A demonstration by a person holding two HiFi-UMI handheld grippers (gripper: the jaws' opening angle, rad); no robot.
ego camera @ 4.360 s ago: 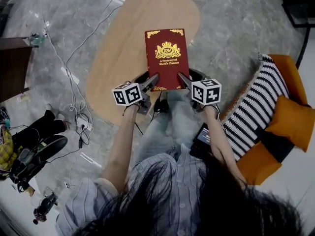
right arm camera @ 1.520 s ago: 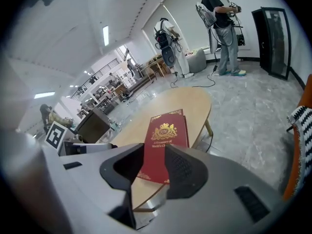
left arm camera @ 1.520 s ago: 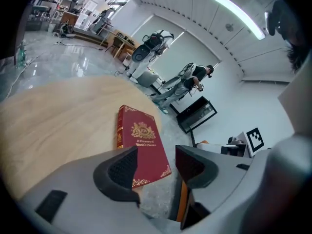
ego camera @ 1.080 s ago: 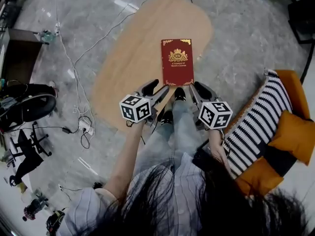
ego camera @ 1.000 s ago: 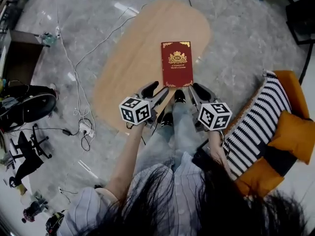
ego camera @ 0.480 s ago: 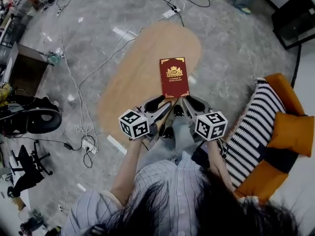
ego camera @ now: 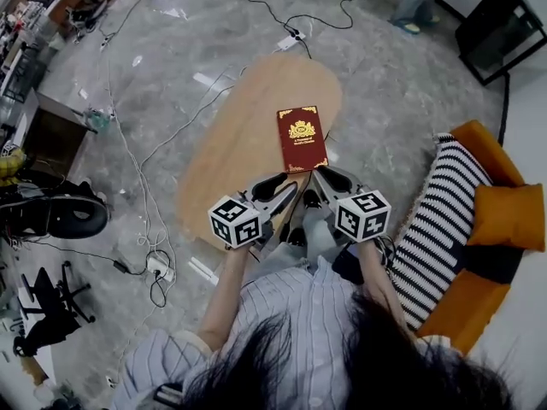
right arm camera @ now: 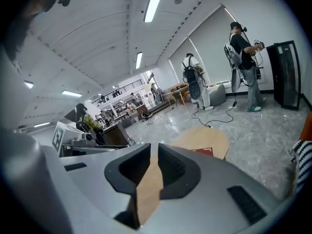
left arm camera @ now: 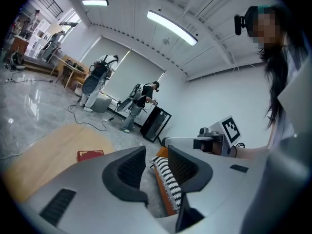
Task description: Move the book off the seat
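Note:
The dark red book (ego camera: 302,138) with a gold crest lies flat on the oval wooden table (ego camera: 248,135), off the orange armchair (ego camera: 504,220) at the right. It also shows in the left gripper view as the book (left arm camera: 89,155) and in the right gripper view as the book (right arm camera: 202,152). My left gripper (ego camera: 286,190) hangs short of the book's near edge; its jaws are closing with nothing between them. My right gripper (ego camera: 318,184) is beside it, jaws closing to a thin gap, empty. Neither touches the book.
A black-and-white striped cushion (ego camera: 440,220) leans on the armchair. Cables and a power strip (ego camera: 158,267) trail over the grey floor at the left, near an office chair (ego camera: 51,216). A black cabinet (ego camera: 500,28) stands at the back right. A person (left arm camera: 144,99) stands far off.
Earlier both grippers held the book's near edge above the table; now it lies there, let go. Both grippers have drawn back toward me and their jaws have narrowed.

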